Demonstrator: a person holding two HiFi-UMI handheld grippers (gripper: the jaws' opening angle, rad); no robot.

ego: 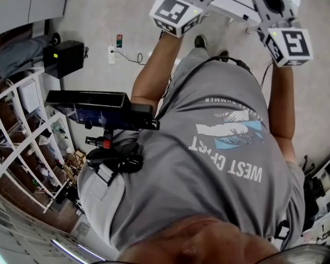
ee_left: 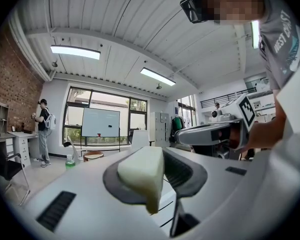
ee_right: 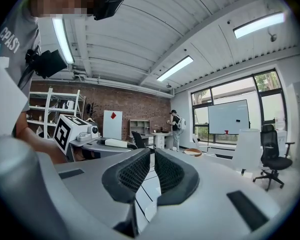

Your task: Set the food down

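A pale, cream-coloured wedge of food (ee_left: 141, 175) sits between the dark pads of my left gripper (ee_left: 159, 173), which is shut on it and held level in the air. Its lower tip hangs below the pads. In the right gripper view my right gripper (ee_right: 151, 173) is shut, its ribbed pads nearly touching with nothing between them. Each gripper shows in the other's view: the right one's marker cube (ee_left: 246, 111) and the left one's marker cube (ee_right: 69, 132). In the head view both cubes (ego: 175, 12) (ego: 290, 45) are held out ahead of the person's body; the jaws are cut off at the top edge.
A person with a backpack (ee_left: 44, 131) stands at desks by a brick wall. A whiteboard (ee_left: 100, 122), a green bottle (ee_left: 70, 161), a round wooden dish (ee_right: 193, 153) and office chairs (ee_right: 272, 156) lie ahead. White shelving (ego: 19, 142) and a black box (ego: 64, 58) stand on the floor.
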